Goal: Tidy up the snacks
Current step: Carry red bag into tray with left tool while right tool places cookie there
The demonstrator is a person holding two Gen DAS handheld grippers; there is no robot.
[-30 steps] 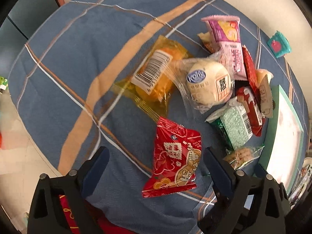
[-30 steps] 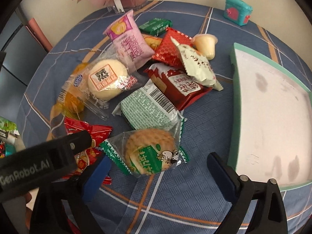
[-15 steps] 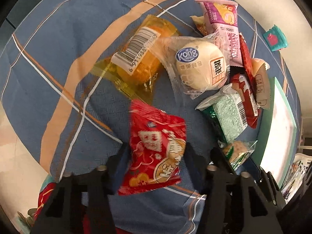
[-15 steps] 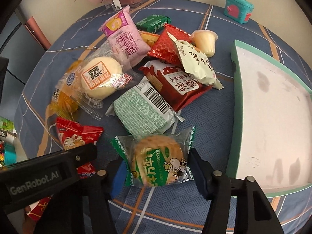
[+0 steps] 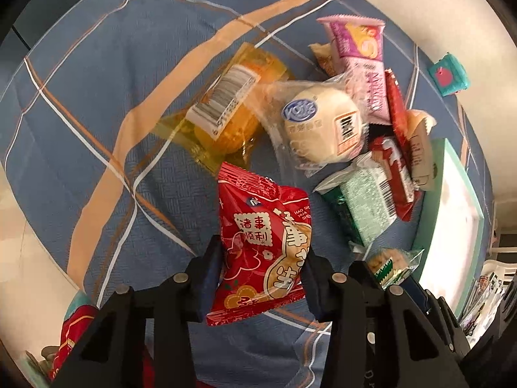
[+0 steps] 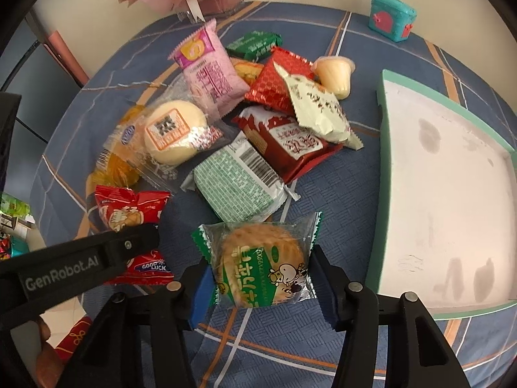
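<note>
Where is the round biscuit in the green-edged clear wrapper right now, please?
In the right wrist view, the round biscuit sits bottom centre between the closing right gripper, just below the green-patterned packet, left of the tray.

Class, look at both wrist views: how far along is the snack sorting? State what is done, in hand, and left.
Done: nothing yet; the green-rimmed tray holds no snacks. In hand: the left hand-held gripper is closing on the red peanut packet, and the right hand-held gripper on the round cracker packet. Left: the pile, including the white bun, pink packet and jelly cup.
</note>
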